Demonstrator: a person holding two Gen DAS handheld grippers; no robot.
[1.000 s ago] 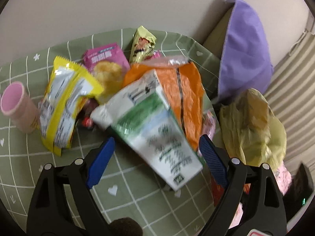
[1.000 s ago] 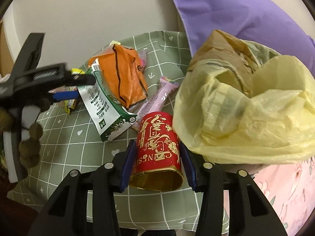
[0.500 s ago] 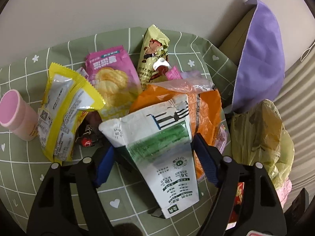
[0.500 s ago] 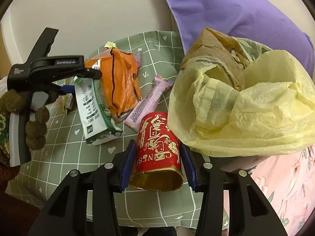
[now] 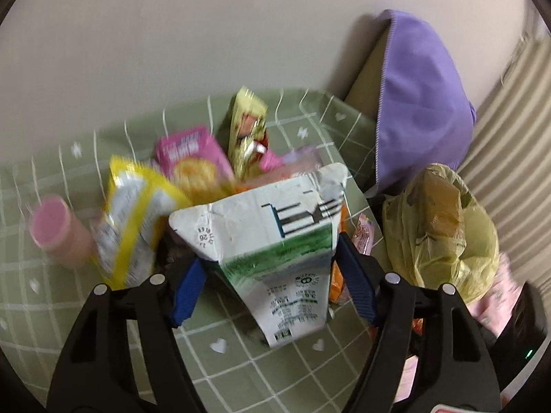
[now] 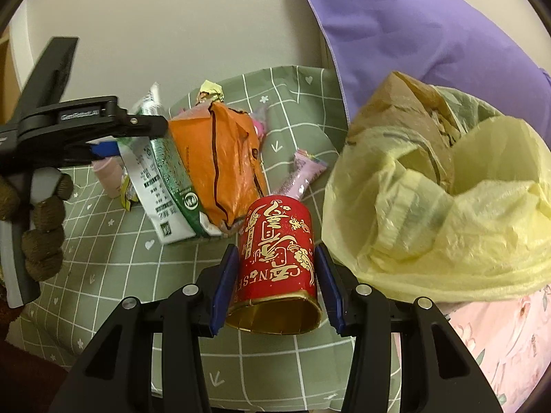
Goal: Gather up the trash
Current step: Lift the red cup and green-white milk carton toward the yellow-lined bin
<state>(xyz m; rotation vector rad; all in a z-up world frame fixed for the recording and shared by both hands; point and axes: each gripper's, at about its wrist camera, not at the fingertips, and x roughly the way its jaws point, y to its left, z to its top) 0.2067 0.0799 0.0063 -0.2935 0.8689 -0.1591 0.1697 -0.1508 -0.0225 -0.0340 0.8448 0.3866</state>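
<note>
A white and green milk carton sits between the blue pads of my left gripper. The jaws are closing on it, both pads press its sides, and it is tipped up off the green checked tablecloth. In the right wrist view the carton hangs from the left gripper in front of an orange bag. My right gripper is shut on a red can with gold lettering, its open gold end facing the camera. A yellow plastic trash bag gapes open just right of the can.
Behind the carton lie a yellow wrapper, a pink snack packet and a yellow-green wrapper. A pink cup stands at the left. A pink bar wrapper lies beyond the can. A purple pillow leans on the wall.
My left gripper has closed in on the milk carton and raised it from lying flat to tipped up. The right gripper and its red can have stayed put.
</note>
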